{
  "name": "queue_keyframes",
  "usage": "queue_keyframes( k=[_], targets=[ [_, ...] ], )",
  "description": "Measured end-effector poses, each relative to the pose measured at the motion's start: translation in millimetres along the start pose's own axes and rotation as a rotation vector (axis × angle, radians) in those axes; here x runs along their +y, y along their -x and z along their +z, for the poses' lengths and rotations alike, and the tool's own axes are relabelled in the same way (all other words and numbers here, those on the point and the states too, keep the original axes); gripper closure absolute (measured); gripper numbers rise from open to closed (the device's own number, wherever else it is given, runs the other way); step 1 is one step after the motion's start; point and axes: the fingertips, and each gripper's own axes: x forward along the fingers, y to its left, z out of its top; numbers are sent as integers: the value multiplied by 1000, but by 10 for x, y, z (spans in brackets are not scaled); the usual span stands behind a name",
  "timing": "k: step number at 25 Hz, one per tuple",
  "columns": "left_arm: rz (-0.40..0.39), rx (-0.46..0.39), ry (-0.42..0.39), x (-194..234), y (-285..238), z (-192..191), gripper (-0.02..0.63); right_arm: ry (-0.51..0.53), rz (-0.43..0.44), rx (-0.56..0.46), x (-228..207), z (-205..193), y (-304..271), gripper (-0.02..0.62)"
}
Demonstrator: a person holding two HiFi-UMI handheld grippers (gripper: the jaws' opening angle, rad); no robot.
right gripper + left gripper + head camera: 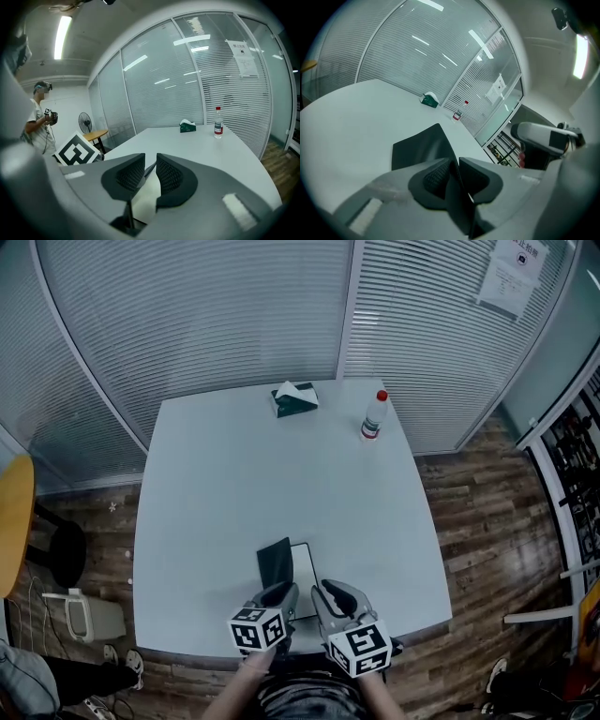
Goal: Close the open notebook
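Two narrow-set grippers: our left gripper (454,165) straddles the raised cover (419,145) of the notebook (287,570), right gripper (150,161) empty. We judge the cover light, floppy; best taken near its free edge.

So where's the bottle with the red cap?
In the head view the bottle stands on the table, far right corner, right of the green tissue box.

**Colours, table and surrounds**

We note a pale grey table (234,484). Near edge: notebook (277,563), black cover, white page. Far side: green tissue box (295,400); clear bottle (374,417), red cap. Left gripper (278,593) and right gripper (330,593): black-and-white square markers. Floor (487,521): brown planks.
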Motion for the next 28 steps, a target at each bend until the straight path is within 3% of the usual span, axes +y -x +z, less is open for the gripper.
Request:
queue_keyframes(
  k=[15, 28],
  targets=[
    [22, 86, 24, -50, -443, -239, 520, -29, -18, 15, -273, -114, 101, 520],
    [93, 155, 22, 14, -766, -496, 505, -45, -39, 28, -441, -180, 152, 520]
  ],
)
